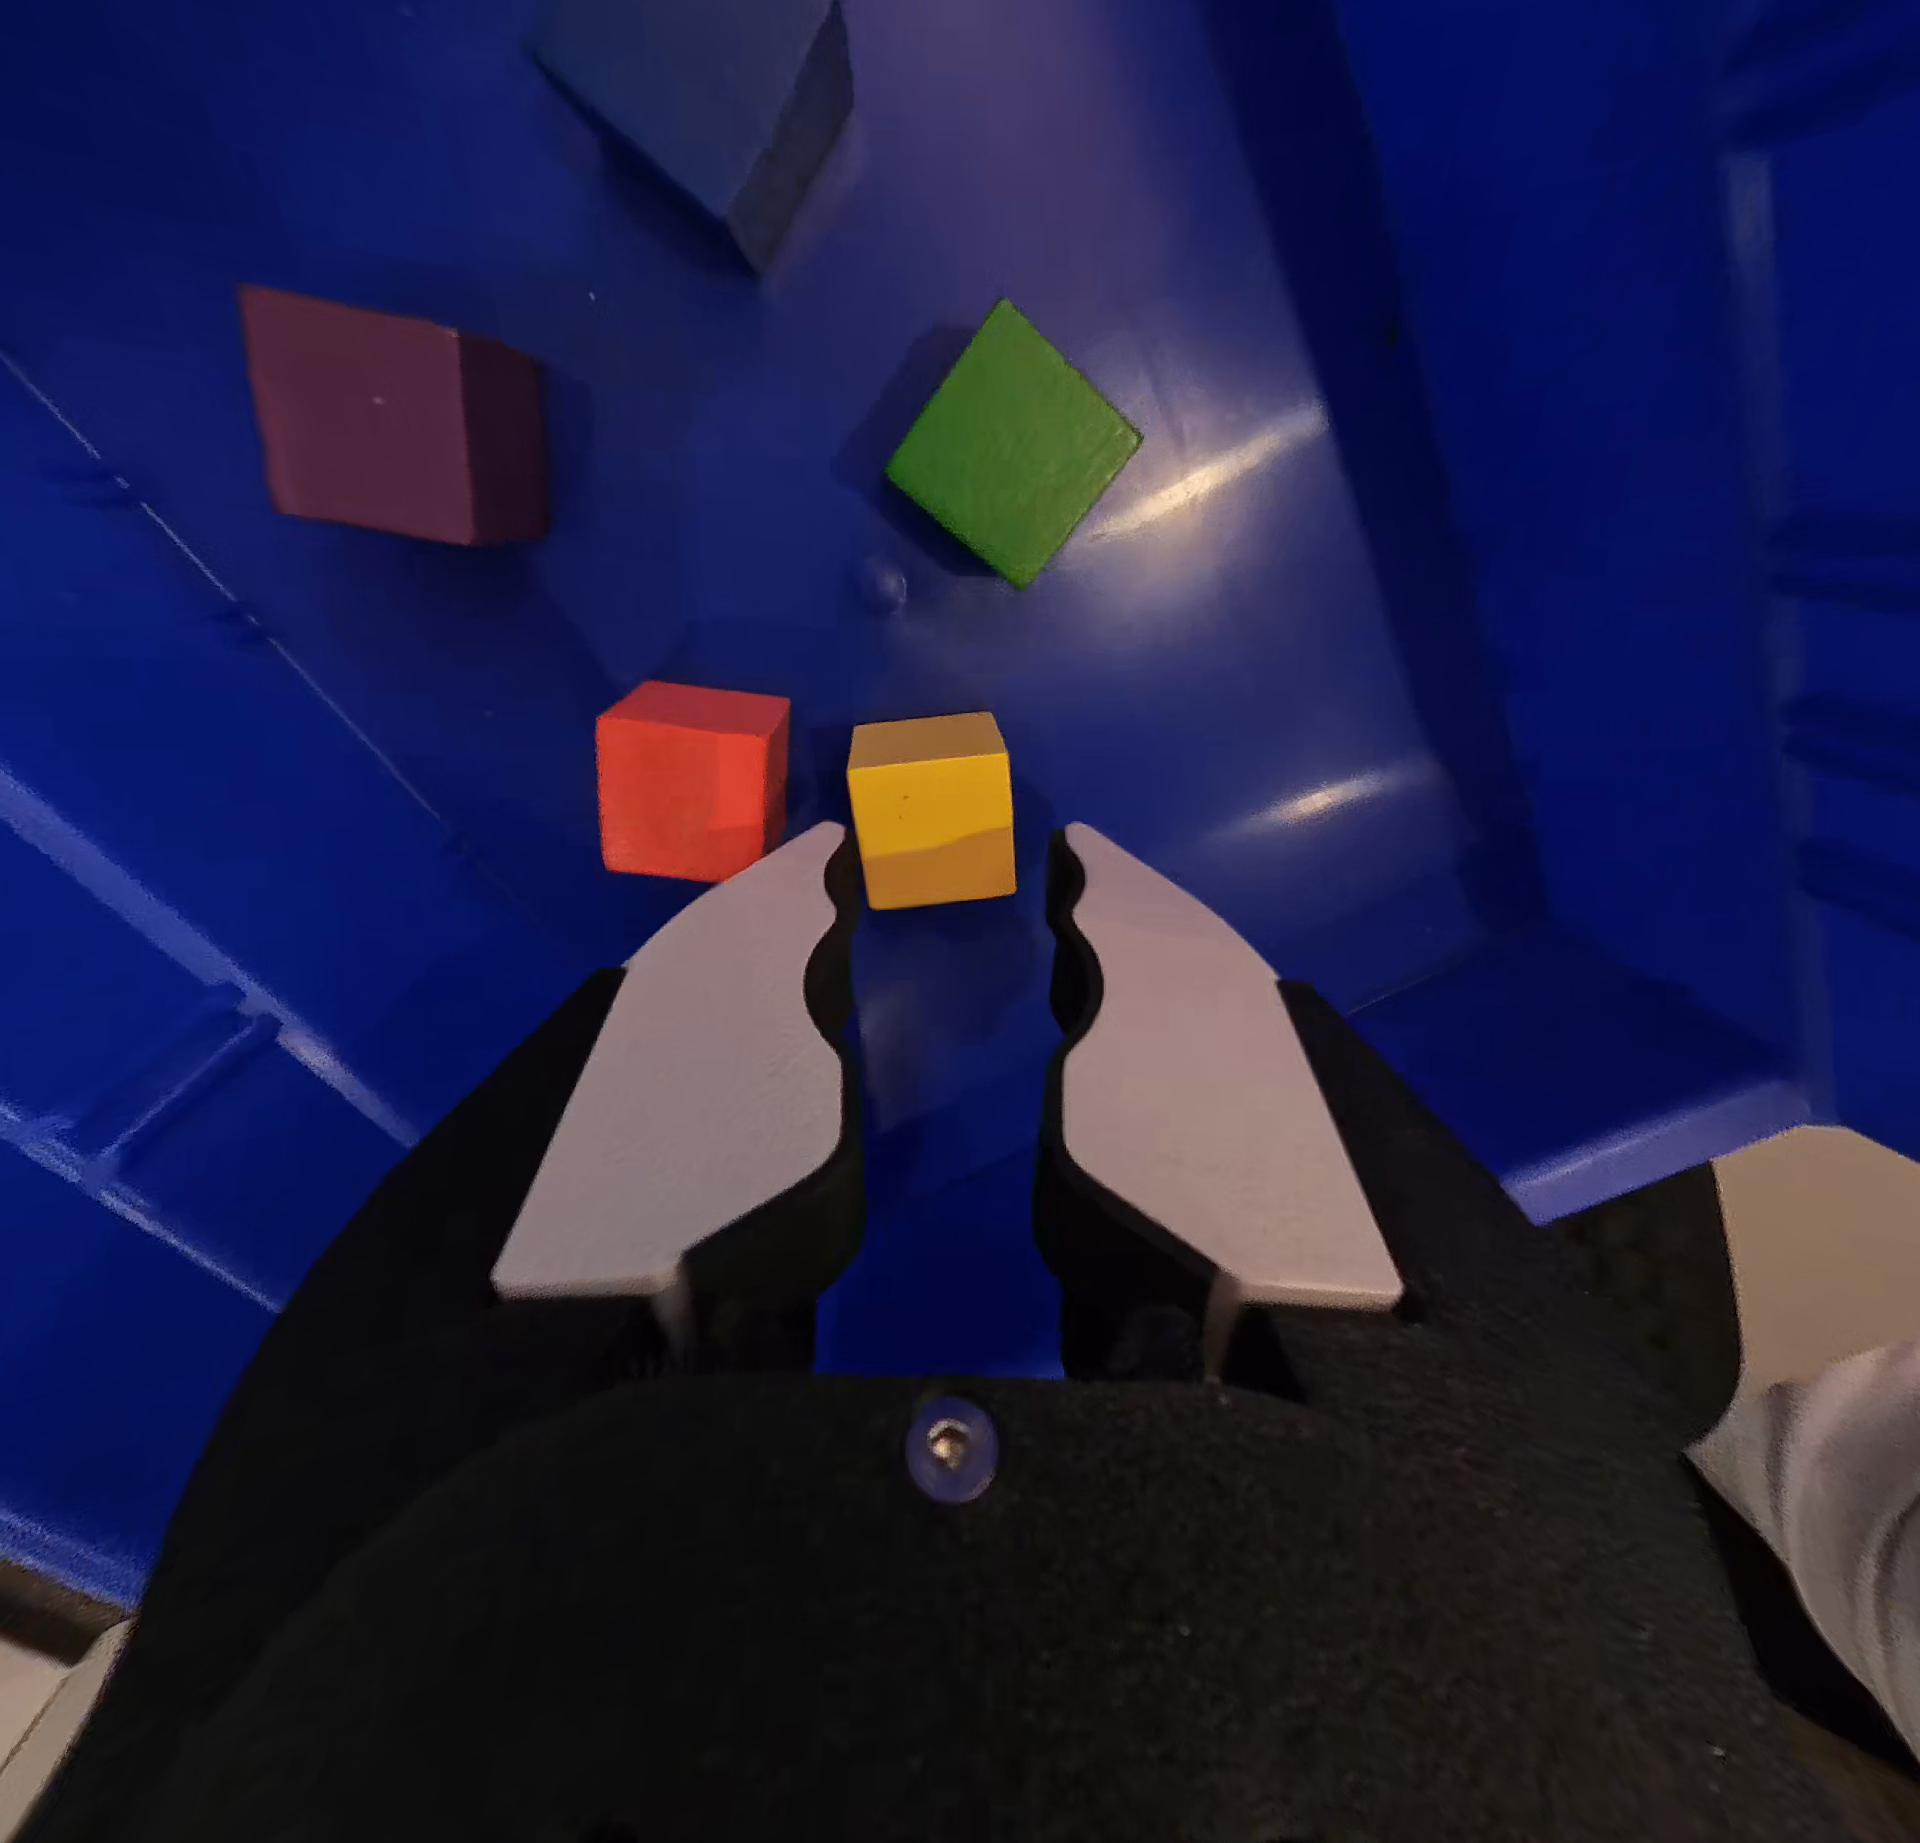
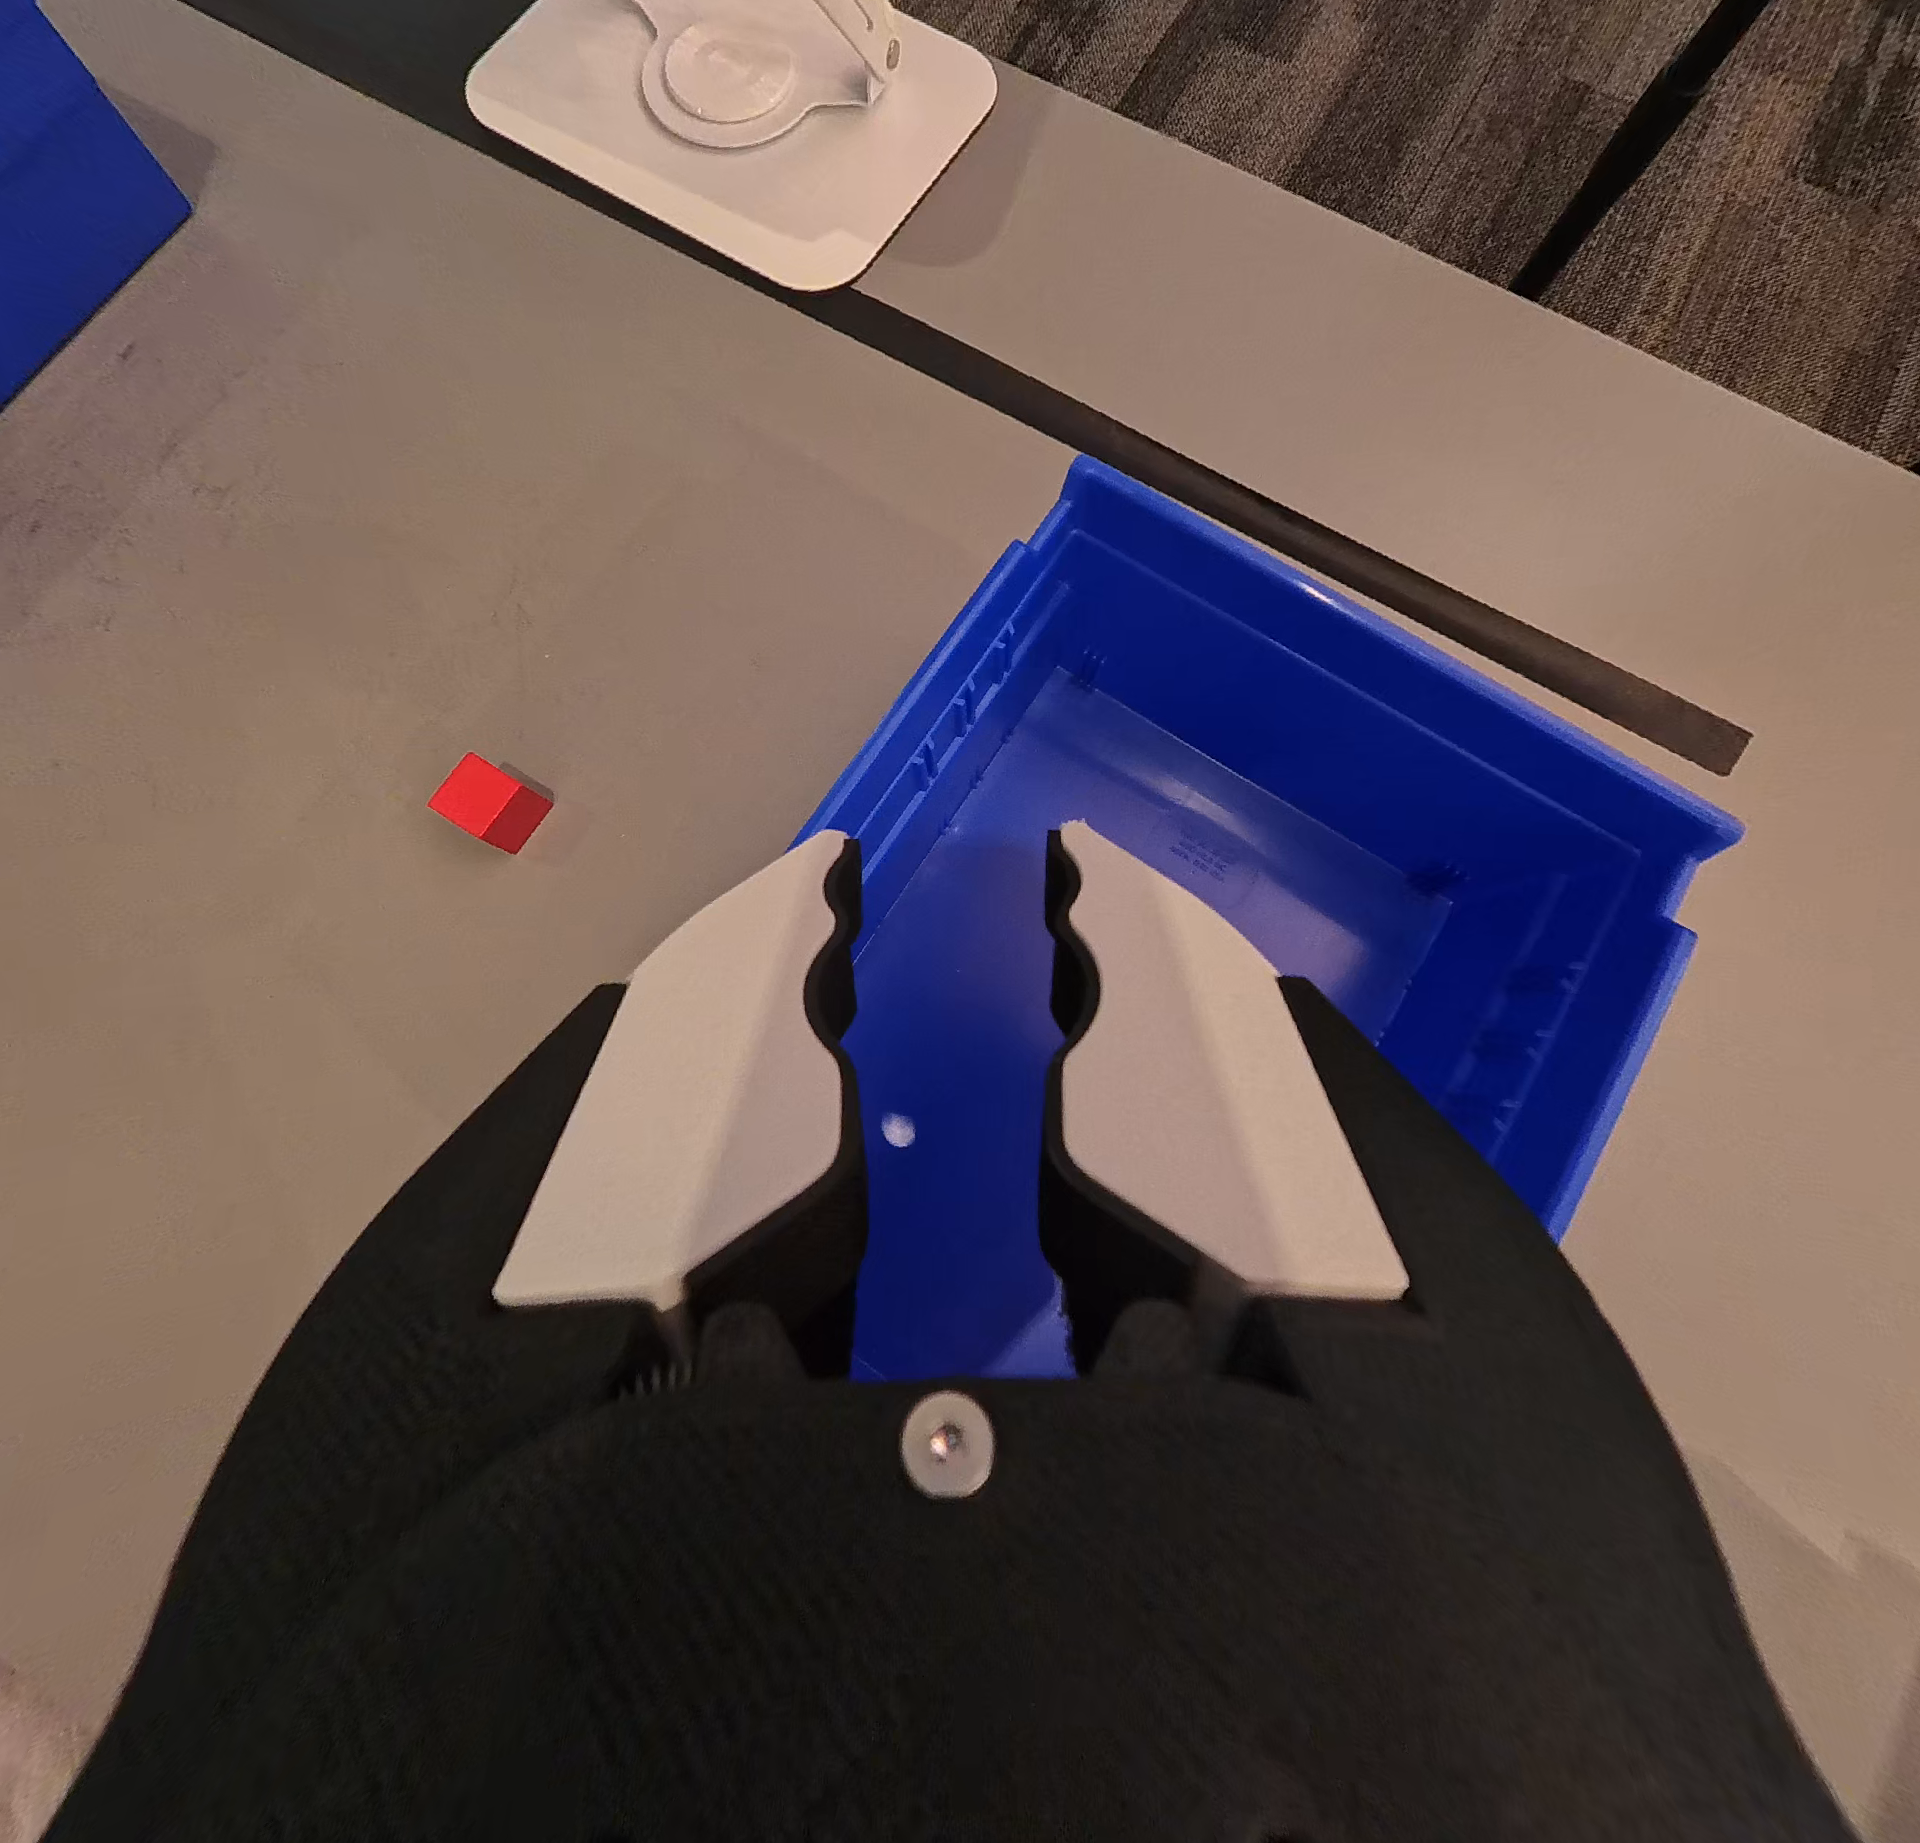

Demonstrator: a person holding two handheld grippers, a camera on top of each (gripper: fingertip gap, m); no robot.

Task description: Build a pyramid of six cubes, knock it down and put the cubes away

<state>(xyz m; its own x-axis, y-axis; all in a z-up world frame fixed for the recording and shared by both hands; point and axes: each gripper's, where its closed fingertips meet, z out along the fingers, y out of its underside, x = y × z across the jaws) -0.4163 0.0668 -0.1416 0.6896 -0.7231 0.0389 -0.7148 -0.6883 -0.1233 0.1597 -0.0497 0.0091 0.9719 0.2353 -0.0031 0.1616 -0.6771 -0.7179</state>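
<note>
the left gripper (image 1: 948, 837) hangs inside a blue bin (image 1: 1558, 650), fingers narrowly parted and empty around the yellow cube (image 1: 930, 806); four more cubes lie nearby. the right gripper (image 2: 951, 843), likewise parted and empty, hovers over an empty bin (image 2: 1351, 650). step judged: fetching cubes or stowing them, undeterminable; a red cube (image 2: 488, 801) lies on the worktop (image 2: 520, 546).

Ahead of our left gripper (image 1: 948, 837) fingers we see a glossy blue plastic bin (image 1: 1299, 650), its floor throwing bright highlights. The yellow cube (image 1: 928, 806) just beyond the fingertips looks painted and matt, like the green cube (image 1: 1013, 443) farther ahead. Our fingers (image 1: 707, 1045) look smooth, matt grey, mounted in a rough black textured body. Beyond our right gripper (image 2: 951, 843) lies a smooth, dull grey table (image 2: 416, 567).
</note>
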